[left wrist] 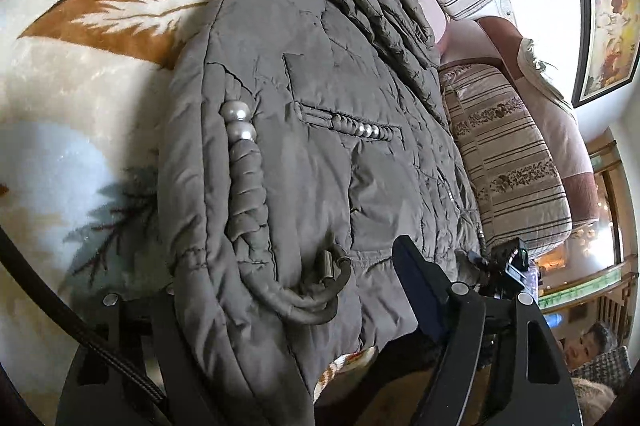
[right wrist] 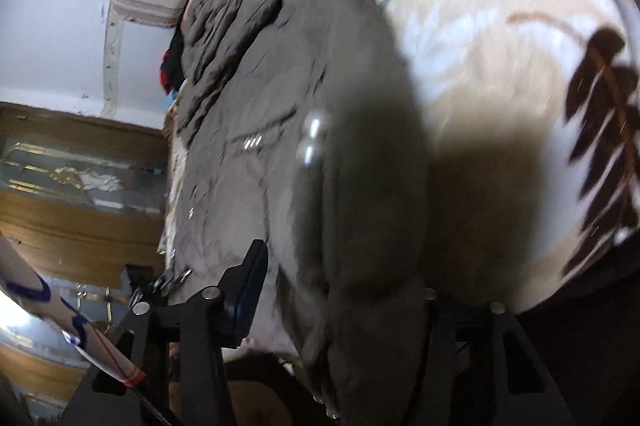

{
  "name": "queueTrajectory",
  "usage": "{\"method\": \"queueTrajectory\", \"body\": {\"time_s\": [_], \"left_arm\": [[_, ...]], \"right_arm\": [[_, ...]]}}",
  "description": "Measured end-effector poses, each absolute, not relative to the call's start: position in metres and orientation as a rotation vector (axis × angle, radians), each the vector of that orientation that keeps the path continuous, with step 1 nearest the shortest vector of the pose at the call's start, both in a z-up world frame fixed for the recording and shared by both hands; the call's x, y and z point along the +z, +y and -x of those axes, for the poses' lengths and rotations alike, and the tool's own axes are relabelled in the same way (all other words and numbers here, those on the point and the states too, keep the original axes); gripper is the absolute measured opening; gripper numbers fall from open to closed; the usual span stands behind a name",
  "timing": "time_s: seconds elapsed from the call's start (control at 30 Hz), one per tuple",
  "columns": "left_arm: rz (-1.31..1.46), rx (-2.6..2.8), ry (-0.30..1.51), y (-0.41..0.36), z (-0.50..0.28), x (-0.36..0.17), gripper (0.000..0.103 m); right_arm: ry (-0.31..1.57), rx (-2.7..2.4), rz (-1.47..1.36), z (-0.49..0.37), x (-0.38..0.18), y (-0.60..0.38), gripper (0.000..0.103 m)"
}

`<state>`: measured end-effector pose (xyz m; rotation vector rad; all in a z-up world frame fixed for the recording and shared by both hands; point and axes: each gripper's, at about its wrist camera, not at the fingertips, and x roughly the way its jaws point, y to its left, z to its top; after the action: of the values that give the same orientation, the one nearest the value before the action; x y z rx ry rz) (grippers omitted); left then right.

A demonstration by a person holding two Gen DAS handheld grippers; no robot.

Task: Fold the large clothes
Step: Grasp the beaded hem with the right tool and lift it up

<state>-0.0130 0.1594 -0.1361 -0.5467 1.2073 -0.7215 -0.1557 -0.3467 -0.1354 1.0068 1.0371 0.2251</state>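
A grey-green padded jacket (left wrist: 320, 129) fills the middle of both views, lying on a leaf-patterned blanket (left wrist: 80, 73) with striped cushions (left wrist: 508, 161) along the right of the left wrist view. Its long axis runs from the bottom of each frame up toward the top, the bunched hood or collar end at the upper middle and the hem nearest the cameras. In the left wrist view the left gripper (left wrist: 280, 310) straddles the hem, its one visible finger standing apart at the lower right and the other hidden under the fabric, so whether it pinches the cloth cannot be told. In the blurred right wrist view the right gripper (right wrist: 340, 290) likewise has fabric bulging between its fingers, which stand wide; a real grip cannot be confirmed. This looks like the lengthwise fold, both tools at the hem. The next move likely calls for a firm hold on the thick edge, then carrying it up toward the collar
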Motion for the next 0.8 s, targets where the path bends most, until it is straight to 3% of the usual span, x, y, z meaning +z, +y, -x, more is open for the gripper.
{"method": "queueTrajectory", "body": {"time_s": [0.33, 0.5, 0.67, 0.73, 0.8], "left_arm": [[0.477, -0.640, 1.185, 0.144, 0.019, -0.132, 0.079], [0.363, -0.577, 1.196, 0.122, 0.019, -0.126, 0.092], [0.268, -0.498, 1.215, 0.106, 0.017, -0.124, 0.095], [0.254, -0.446, 1.217, 0.105, 0.018, -0.122, 0.082], [0.212, -0.366, 1.219, 0.107, 0.020, -0.119, 0.043]], "right_arm": [[1.044, 0.206, -0.982, 0.149, -0.147, -0.324, 0.056], [1.021, 0.206, -0.971, 0.149, -0.142, -0.323, 0.056], [1.006, 0.204, -1.009, 0.146, -0.150, -0.327, 0.056], [1.003, 0.197, -1.021, 0.145, -0.154, -0.326, 0.056], [1.005, 0.191, -0.996, 0.144, -0.151, -0.324, 0.056]]}}
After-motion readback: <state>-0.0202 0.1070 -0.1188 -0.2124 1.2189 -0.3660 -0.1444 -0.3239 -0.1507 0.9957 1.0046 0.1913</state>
